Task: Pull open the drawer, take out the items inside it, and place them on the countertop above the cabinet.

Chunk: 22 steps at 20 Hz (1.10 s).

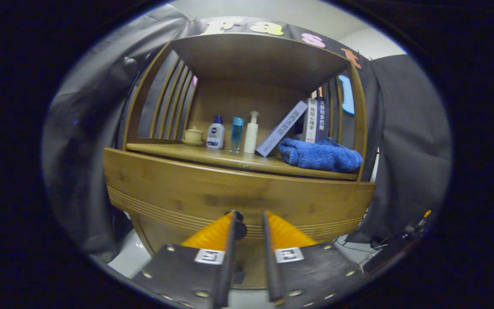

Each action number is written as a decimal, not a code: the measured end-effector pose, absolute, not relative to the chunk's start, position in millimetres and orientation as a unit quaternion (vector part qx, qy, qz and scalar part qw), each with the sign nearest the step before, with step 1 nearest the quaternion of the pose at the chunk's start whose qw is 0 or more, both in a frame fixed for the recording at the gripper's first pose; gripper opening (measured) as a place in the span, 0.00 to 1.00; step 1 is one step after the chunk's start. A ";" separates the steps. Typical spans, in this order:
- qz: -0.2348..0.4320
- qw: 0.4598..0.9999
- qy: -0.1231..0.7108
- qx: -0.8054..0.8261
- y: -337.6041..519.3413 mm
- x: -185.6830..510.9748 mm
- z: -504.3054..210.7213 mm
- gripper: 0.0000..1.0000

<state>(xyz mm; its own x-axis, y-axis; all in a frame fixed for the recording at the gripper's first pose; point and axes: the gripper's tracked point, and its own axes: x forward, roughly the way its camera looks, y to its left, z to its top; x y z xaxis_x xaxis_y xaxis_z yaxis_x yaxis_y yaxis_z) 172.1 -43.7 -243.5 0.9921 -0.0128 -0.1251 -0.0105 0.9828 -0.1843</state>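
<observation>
hand-held gripper (248,214): fingers slightly apart at drawer (238,199) front | knob (239,223) by left finger | drawer's long axis crosswise

Your gripper (249,214) sat right up against the drawer (238,193), fingers a narrow gap apart with the dark knob (239,227) at the left fingertip; whether they pressed on it you could not tell. Above the drawer front, the countertop (230,159) had bare wood along its front edge and at its left end. Farther back stood a small cup (194,134), three bottles (234,134) and leaning books (302,122), while a blue towel (320,155) filled the right end. The slatted side walls (174,103) and the shelf roof (255,56) closed the bay, so only the front stood open to you.
</observation>
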 end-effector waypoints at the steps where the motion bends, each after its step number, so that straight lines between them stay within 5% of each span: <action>1: 0.006 0.995 0.068 -0.079 -39.4 173.9 -246.0 0.35; 2: 0.003 0.995 0.071 -0.068 -41.1 177.0 -245.6 0.48; 9: -0.009 0.992 0.120 -0.042 -38.6 214.2 -280.9 0.61; 12: -0.002 0.994 0.110 -0.030 -37.9 207.8 -280.4 0.41; 16: 0.008 0.993 0.119 -0.024 -35.5 188.3 -279.0 0.29; 22: -0.003 0.992 0.123 -0.039 -38.0 122.2 -279.5 0.29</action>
<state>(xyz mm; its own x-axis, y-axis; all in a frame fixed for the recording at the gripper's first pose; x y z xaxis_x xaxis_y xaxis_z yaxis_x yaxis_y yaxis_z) 122.2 -38.0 -279.5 0.9699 -0.0154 -0.2429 -0.0038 0.9969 -0.0785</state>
